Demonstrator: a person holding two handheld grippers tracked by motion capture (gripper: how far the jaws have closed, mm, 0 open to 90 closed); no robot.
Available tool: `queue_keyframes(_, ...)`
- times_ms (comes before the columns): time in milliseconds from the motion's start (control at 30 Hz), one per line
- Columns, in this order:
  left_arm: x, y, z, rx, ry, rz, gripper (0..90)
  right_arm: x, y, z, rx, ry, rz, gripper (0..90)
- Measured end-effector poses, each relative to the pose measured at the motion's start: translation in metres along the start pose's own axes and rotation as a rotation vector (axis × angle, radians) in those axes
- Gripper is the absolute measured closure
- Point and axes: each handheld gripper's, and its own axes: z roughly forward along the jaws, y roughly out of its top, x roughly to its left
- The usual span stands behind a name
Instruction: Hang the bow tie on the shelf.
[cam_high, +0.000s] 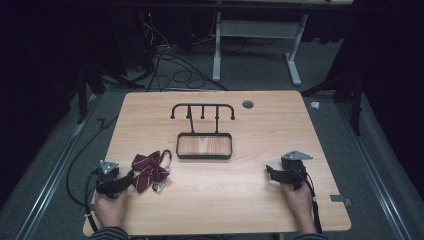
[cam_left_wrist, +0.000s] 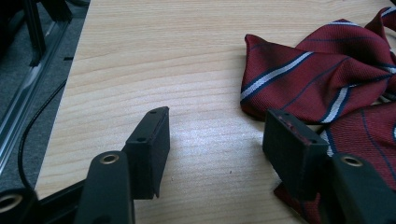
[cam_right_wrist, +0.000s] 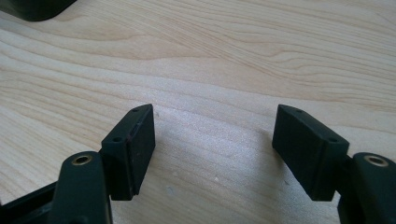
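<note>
- My left gripper (cam_high: 131, 179) sat low at the near-left of the table (cam_high: 260, 200), jaws spread wide, nothing between them
- The bow tie (cam_high: 150, 170), dark red with pale stripes, lay just beside that gripper, ahead and to its right, toward the table's middle
- In the left gripper view the tie's fabric (cam_left_wrist: 322, 79) started right at the tip of the right-hand jaw and even ran under it; the left-hand jaw stood over bare wood
- So the tie was off to one side of the gap, not centred; I judged a small shift right and forward was needed before closing
- The tie's long axis ran roughly from near-left to far-right, its strap with metal clasp (cam_high: 167, 165) looped on the right side
- My right gripper (cam_high: 272, 175) was well apart at the near-right, jaws also spread and empty over bare wood (cam_right_wrist: 210, 140)
- Left hand (cam_high: 110, 207) was clearly the nearer one to the tie
- The black tray (cam_high: 204, 156) at mid-table held nothing, wood showing through its base
- A black hook rack (cam_high: 202, 107) rose from the tray's far edge, hooks bare
- The tie lay near the tray, in front and left of it, not touching
</note>
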Motion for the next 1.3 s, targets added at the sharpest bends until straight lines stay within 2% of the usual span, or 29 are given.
queue_keyframes(800,-0.001,0.000,0.000,0.004,0.004,0.004,38.9,0.000,0.000,0.000,0.000,0.000,-0.002,31.1)
queue_keyframes(933,-0.001,-0.001,-0.002,-0.003,0.016,0.000,41.4,0.000,0.000,0.000,0.000,0.000,-0.002,31.1)
queue_keyframes(1133,0.001,-0.002,-0.008,-0.033,-0.013,-0.029,43.6,0.000,0.000,0.000,0.000,0.000,0.000,31.1)
queue_keyframes(1300,-0.004,-0.001,-0.020,-0.041,-0.041,-0.019,44.3,0.000,0.000,0.000,0.000,0.000,0.000,31.2)
